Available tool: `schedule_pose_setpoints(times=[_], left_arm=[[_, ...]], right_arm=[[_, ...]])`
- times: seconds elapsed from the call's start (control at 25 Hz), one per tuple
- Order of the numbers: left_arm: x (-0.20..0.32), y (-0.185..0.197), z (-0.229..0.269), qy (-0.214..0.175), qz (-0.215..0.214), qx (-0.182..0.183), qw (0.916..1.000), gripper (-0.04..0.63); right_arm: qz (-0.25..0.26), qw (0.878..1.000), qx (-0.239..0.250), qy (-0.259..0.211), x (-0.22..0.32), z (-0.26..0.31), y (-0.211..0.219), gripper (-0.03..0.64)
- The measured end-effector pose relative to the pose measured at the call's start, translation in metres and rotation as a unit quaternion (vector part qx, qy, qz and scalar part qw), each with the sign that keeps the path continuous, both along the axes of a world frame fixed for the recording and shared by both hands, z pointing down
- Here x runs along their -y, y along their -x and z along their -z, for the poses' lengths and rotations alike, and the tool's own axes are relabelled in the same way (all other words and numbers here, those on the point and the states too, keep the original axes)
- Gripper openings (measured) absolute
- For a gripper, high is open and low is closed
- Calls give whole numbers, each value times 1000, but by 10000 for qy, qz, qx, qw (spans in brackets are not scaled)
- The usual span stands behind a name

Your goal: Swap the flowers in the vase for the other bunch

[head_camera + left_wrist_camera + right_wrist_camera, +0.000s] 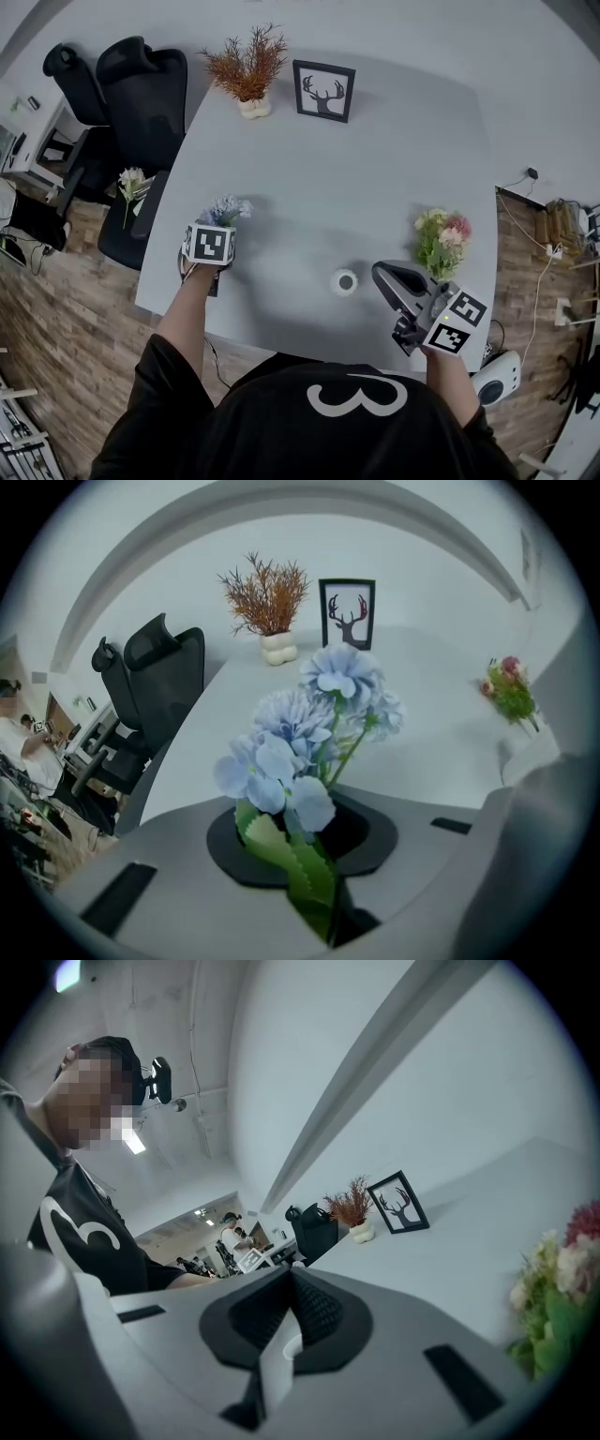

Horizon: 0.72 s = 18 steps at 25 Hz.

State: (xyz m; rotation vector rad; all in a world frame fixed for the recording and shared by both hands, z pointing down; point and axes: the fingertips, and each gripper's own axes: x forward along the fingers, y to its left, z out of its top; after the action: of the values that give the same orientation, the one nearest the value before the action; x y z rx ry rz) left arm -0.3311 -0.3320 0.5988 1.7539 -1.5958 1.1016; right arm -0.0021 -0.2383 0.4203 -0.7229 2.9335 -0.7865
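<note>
The left gripper [217,234] is clamped on the bunch of pale blue flowers [225,208]. In the left gripper view its jaws pinch the green leaves and stem low down, and the blue heads stand up past the tips. This gripper points steeply down over the left part of the white surface [319,187], close to the near edge.

The small white vase [345,281] stands upright on the surface near the front edge, between the two grippers and well apart from the blue bunch. From above, its mouth shows as a dark round opening.

The right gripper [379,272] lies almost level with its tips towards the vase, near it but not touching. Its jaws are together with nothing gripped between the pads [314,1312].

The other bunch [441,239], pink and cream heads on green leaves, lies on the surface just behind the right gripper.

At the far edge stand a rust-red dried plant in a white pot [248,70] and a framed deer picture [323,91]. Black office chairs [131,103] stand off the left side.
</note>
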Motion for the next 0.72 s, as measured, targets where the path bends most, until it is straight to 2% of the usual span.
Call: schedule_pose_setpoints(times=[0.24, 0.4, 0.52, 0.72], left_arm=[[-8, -31, 56, -685, -174, -223, 9972, 71], [-15, -64, 103, -1247, -304, -549, 9902, 71], [-21, -93, 143, -1765, -460, -886, 9792, 71], [-44, -138, 205, -2635, -886, -1154, 9536, 71]], right_arm=[[-14, 10000, -21, -86, -14, 4, -7, 8], [-3, 9999, -58, -154, -26, 9, -11, 8], [1, 9997, -67, -217, -34, 15, -15, 8], [-3, 9994, -99, -325, -54, 22, -25, 8]])
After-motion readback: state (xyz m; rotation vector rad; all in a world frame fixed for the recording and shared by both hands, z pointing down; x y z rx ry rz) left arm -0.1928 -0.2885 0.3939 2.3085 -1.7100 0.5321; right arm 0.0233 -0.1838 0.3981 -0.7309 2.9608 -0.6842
